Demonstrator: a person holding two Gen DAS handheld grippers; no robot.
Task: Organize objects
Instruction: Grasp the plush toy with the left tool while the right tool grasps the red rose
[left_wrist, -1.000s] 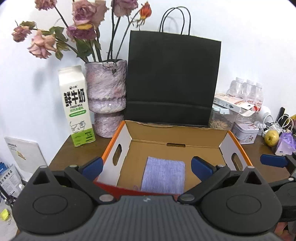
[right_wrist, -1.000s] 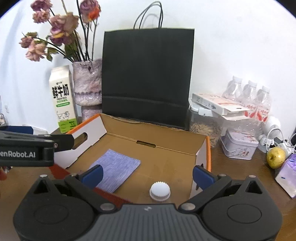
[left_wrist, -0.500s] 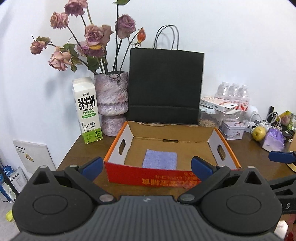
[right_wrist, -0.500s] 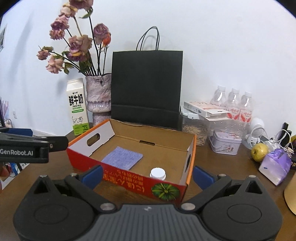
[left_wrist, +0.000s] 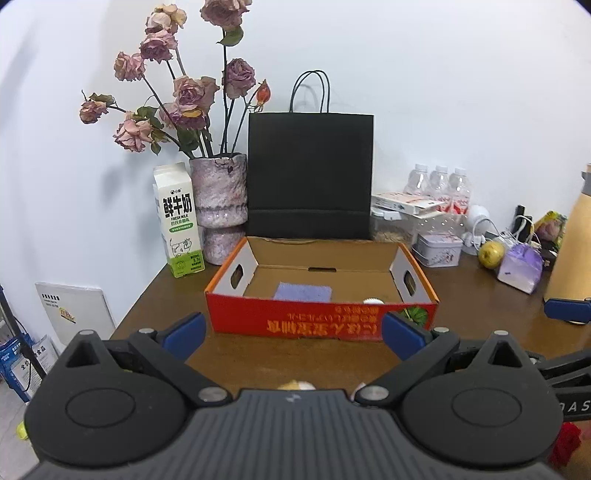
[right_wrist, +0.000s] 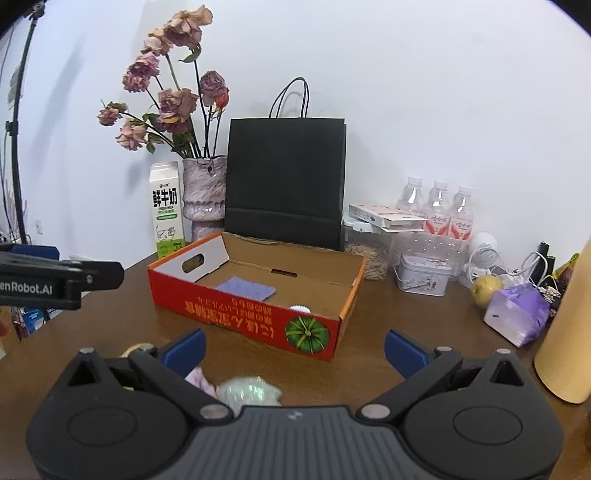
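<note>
A red cardboard box (left_wrist: 321, 325) (right_wrist: 236, 317) sits open on the brown table. Inside lie a folded purple cloth (left_wrist: 303, 292) (right_wrist: 246, 288) and a white ridged cap (left_wrist: 373, 301) (right_wrist: 299, 308). My left gripper (left_wrist: 293, 334) is open and empty, in front of the box. My right gripper (right_wrist: 294, 347) is open and empty, in front of the box's right corner. Small crumpled items (right_wrist: 247, 391) lie on the table just under the right gripper, partly hidden by it.
Behind the box stand a black paper bag (left_wrist: 310, 177), a vase of dried roses (left_wrist: 218, 206) and a milk carton (left_wrist: 179, 221). At right are water bottles (right_wrist: 437, 210), a tin (right_wrist: 423, 278), an apple (right_wrist: 487, 285), a purple pouch (right_wrist: 517, 314) and a tan cylinder (right_wrist: 569, 332).
Both grippers have pulled back and away from the box; it now sits farther off and its red front wall shows. Both stay open and empty.
</note>
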